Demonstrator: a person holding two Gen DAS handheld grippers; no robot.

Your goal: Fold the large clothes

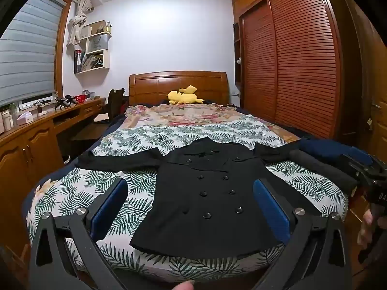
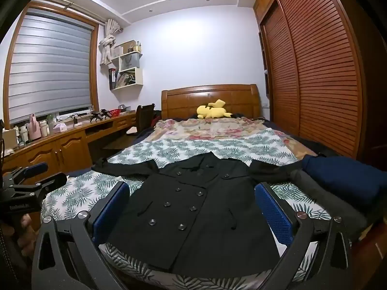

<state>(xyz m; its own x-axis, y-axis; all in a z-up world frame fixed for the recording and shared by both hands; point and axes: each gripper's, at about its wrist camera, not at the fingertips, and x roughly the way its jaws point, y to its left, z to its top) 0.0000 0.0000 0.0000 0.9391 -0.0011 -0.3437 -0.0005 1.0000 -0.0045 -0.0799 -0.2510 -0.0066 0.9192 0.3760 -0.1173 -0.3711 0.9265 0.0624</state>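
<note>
A black double-breasted coat (image 1: 208,193) lies flat and face up on the leaf-print bed cover (image 1: 72,200), sleeves spread to both sides, hem toward me. It also shows in the right wrist view (image 2: 193,207). My left gripper (image 1: 191,188) is open and empty, held above the foot of the bed with the coat between its blue pads (image 1: 113,203). My right gripper (image 2: 192,193) is open and empty too, hovering over the coat's lower half. Each gripper shows at the edge of the other's view, the right one (image 1: 370,176) and the left one (image 2: 29,181).
Folded dark grey and navy clothes (image 2: 338,183) lie at the bed's right edge. A yellow plush toy (image 1: 183,96) rests by the wooden headboard. A wooden desk (image 1: 36,130) with clutter runs along the left wall. A slatted wardrobe (image 1: 295,60) stands on the right.
</note>
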